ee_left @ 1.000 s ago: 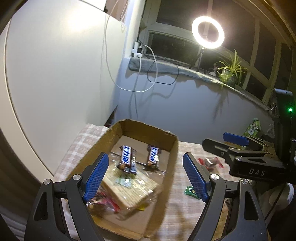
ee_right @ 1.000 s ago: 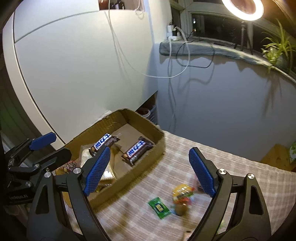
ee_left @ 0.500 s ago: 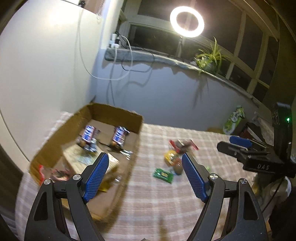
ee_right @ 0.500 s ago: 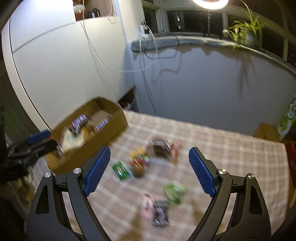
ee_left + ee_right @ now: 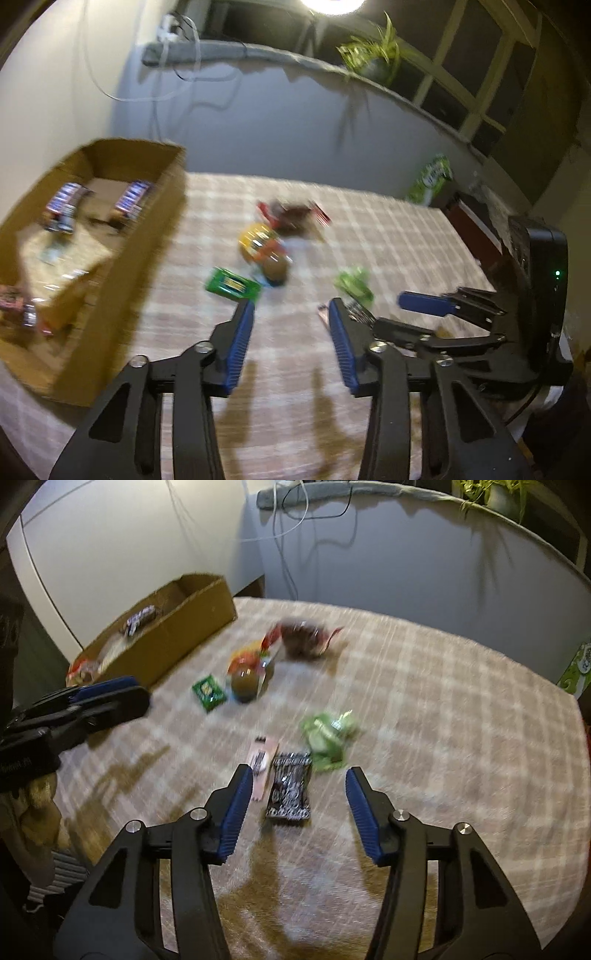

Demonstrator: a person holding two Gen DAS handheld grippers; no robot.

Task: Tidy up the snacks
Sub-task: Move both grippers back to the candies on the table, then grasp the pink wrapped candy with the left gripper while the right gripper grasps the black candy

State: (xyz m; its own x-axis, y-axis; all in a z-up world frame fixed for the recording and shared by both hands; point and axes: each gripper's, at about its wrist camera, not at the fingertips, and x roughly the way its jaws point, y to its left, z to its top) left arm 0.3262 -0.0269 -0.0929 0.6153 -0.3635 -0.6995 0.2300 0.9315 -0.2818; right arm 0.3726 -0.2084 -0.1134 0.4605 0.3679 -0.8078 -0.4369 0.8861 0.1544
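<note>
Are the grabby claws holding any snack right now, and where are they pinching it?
No. The left gripper and right gripper are both empty, jaws closing in the air. The black packet lies on the checked cloth, unpinched.

Matt brown corrugated cardboard: box (image 5: 168,206), far left. Woven cloth, pale checked, matt and slightly rough: cover over the bench (image 5: 424,709). Glossy printed film: black wrapper (image 5: 290,792) near the right claw (image 5: 299,794); flat green packet (image 5: 232,284) just beyond the left claw (image 5: 291,332); crumpled light-green wrapper (image 5: 327,734). Glossy blue-lettered wrappers: two bars (image 5: 131,199) inside the box. Matt black plastic with bright metal screw heads: claw arms. Ribbed blue rubber-like pads (image 5: 236,808) on fingers. Smooth matt paint: wall (image 5: 406,554).
</note>
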